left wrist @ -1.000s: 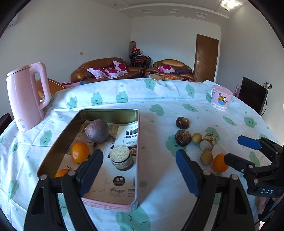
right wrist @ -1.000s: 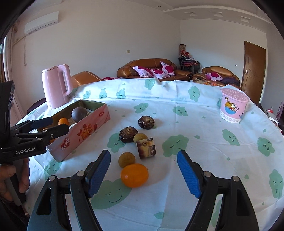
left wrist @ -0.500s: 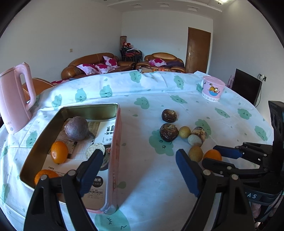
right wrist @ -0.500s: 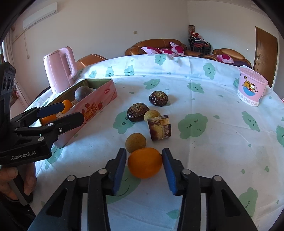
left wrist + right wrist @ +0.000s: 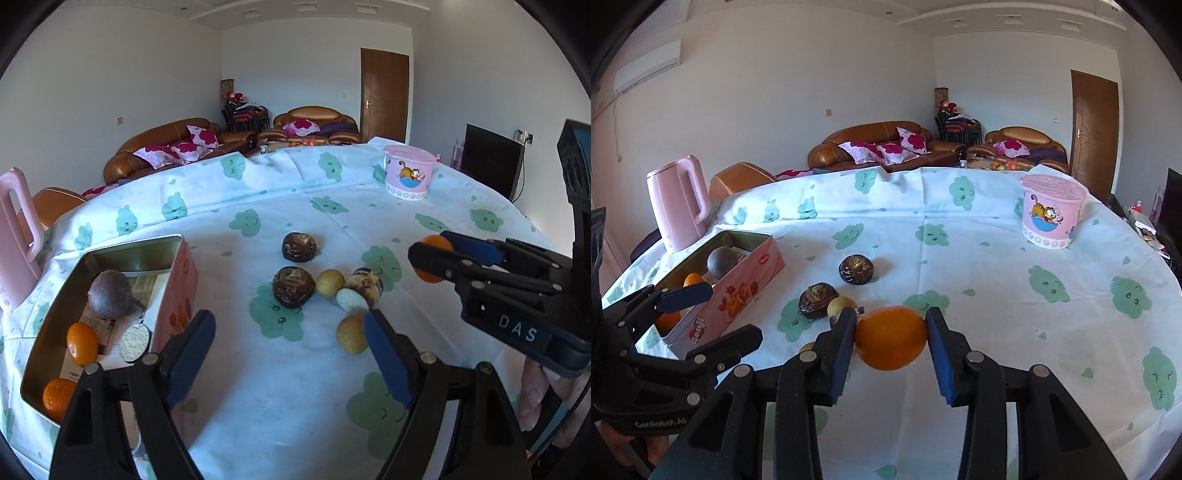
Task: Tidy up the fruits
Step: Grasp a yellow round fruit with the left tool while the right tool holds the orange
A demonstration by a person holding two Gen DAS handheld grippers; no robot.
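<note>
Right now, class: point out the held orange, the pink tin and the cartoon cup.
orange (image 5: pixel 891 338), right wrist view, front skin.
pink tin (image 5: pixel 738 291), right wrist view, printed side wall.
cartoon cup (image 5: pixel 1049 218), right wrist view, side.

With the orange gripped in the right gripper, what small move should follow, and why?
Probably carry it left toward the pink rectangular tin: the right gripper holds the round orange fruit clear of the cloth, and the tin already holds oranges.
</note>
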